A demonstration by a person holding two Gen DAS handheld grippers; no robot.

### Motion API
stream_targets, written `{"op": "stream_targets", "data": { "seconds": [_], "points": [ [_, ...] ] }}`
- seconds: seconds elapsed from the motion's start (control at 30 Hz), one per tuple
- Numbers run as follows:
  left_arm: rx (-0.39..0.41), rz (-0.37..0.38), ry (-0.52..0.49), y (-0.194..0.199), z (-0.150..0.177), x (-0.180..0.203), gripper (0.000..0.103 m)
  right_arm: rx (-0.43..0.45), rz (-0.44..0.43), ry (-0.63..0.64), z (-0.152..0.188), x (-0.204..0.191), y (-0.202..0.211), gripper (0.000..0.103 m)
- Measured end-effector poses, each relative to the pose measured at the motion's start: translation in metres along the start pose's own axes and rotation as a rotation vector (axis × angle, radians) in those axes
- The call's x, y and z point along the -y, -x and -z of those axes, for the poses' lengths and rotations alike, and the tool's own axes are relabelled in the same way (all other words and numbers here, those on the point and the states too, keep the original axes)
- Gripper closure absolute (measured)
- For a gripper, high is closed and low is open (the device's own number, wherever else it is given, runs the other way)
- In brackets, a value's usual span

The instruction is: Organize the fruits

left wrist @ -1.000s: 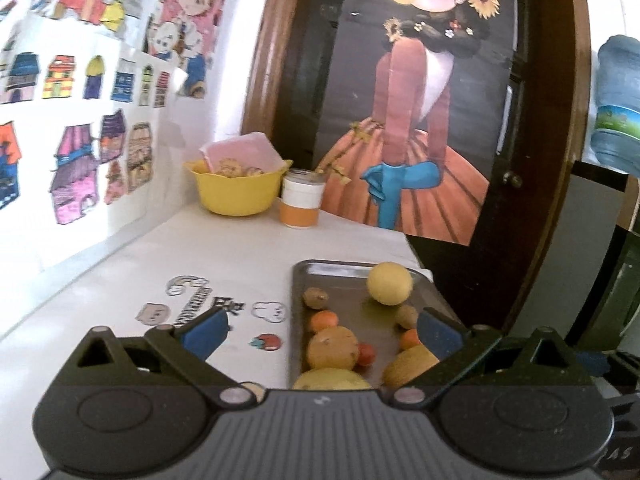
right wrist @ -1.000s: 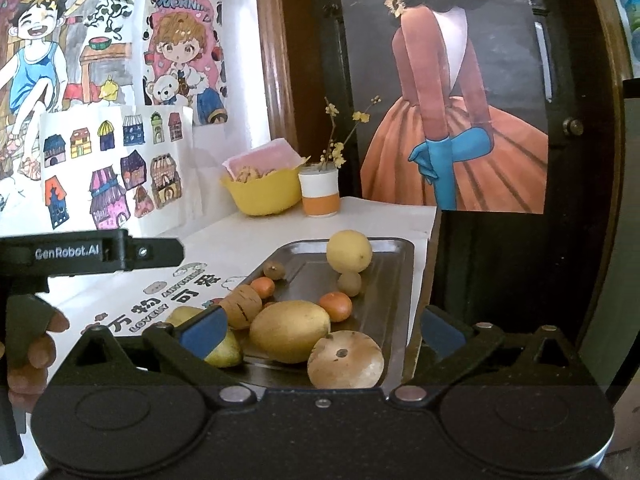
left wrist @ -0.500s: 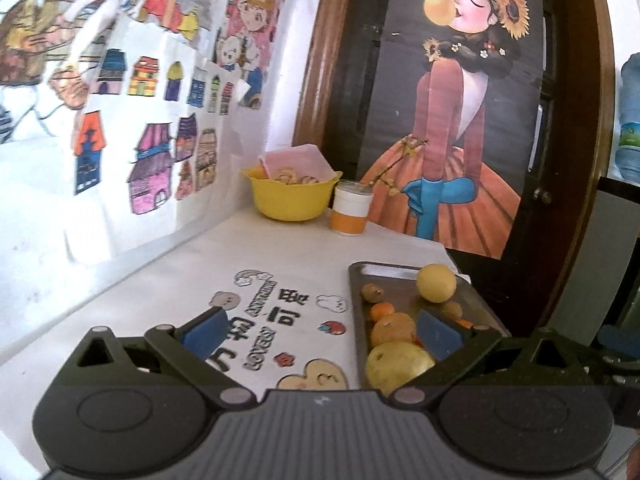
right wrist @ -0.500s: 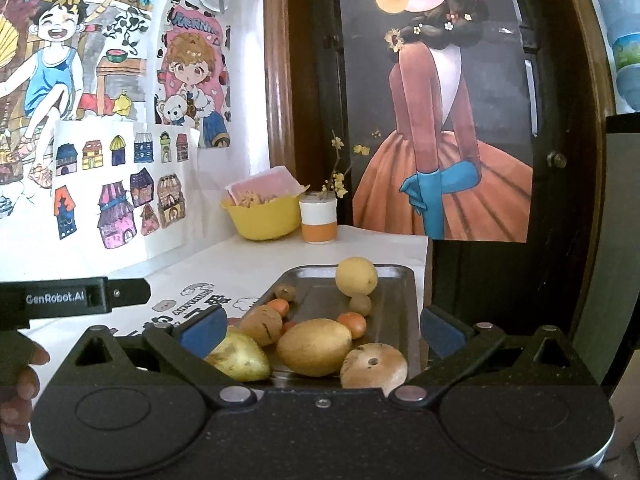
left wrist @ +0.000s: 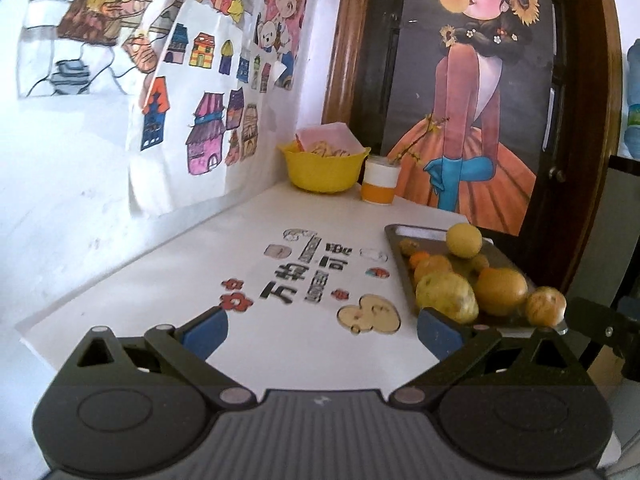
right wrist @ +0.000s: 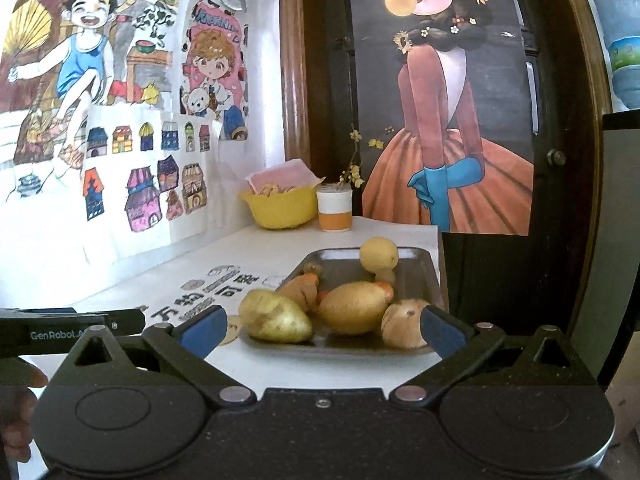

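A metal tray (right wrist: pixel 430 276) (left wrist: pixel 418 235) holding several fruits lies at the right edge of the white table (left wrist: pixel 224 264). On it are a yellow-green pear (right wrist: pixel 276 318) (left wrist: pixel 446 296), an oval yellow fruit (right wrist: pixel 352 306) (left wrist: pixel 502 290), a tan round fruit (right wrist: pixel 404 322) (left wrist: pixel 546 306), a round yellow fruit (right wrist: pixel 378 254) (left wrist: pixel 464 240) and small orange ones. My right gripper (right wrist: pixel 322 326) is open just before the tray's near edge, with nothing held. My left gripper (left wrist: pixel 322 330) is open over the table, left of the tray, and holds nothing.
A yellow bowl (right wrist: pixel 278 210) (left wrist: pixel 324 166) of snacks and an orange-and-white cup (right wrist: pixel 334 212) (left wrist: pixel 380 184) with a twig stand at the table's far end. Drawings cover the left wall. A dark door with a poster (right wrist: pixel 440 120) is behind. A hand (right wrist: pixel 18 412) holds the other gripper's body (right wrist: pixel 72 328).
Both grippers have pulled back from the tray. The left one has also swung left, so the tray now sits at its right. Both have stayed open.
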State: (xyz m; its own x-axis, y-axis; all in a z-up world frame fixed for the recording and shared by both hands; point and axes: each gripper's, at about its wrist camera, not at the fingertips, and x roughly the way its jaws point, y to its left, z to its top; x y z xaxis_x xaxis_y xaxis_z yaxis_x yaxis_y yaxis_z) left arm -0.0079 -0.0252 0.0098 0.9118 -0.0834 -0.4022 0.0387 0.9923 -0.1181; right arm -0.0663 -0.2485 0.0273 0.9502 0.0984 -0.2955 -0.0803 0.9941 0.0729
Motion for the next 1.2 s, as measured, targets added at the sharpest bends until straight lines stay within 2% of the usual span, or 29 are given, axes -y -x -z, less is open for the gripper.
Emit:
{"op": "stream_targets", "data": {
  "seconds": [0.5,1.2],
  "points": [
    [0.027,0.006,-0.017,0.024,0.034,-0.019,0.0,-0.008,0.001,0.007,0.033,-0.013,0.013,0.001],
    [0.01,-0.007,0.005,0.021,0.035,-0.026,0.0,-0.038,-0.014,0.017,0.038,-0.016,0.008,0.001]
  ]
}}
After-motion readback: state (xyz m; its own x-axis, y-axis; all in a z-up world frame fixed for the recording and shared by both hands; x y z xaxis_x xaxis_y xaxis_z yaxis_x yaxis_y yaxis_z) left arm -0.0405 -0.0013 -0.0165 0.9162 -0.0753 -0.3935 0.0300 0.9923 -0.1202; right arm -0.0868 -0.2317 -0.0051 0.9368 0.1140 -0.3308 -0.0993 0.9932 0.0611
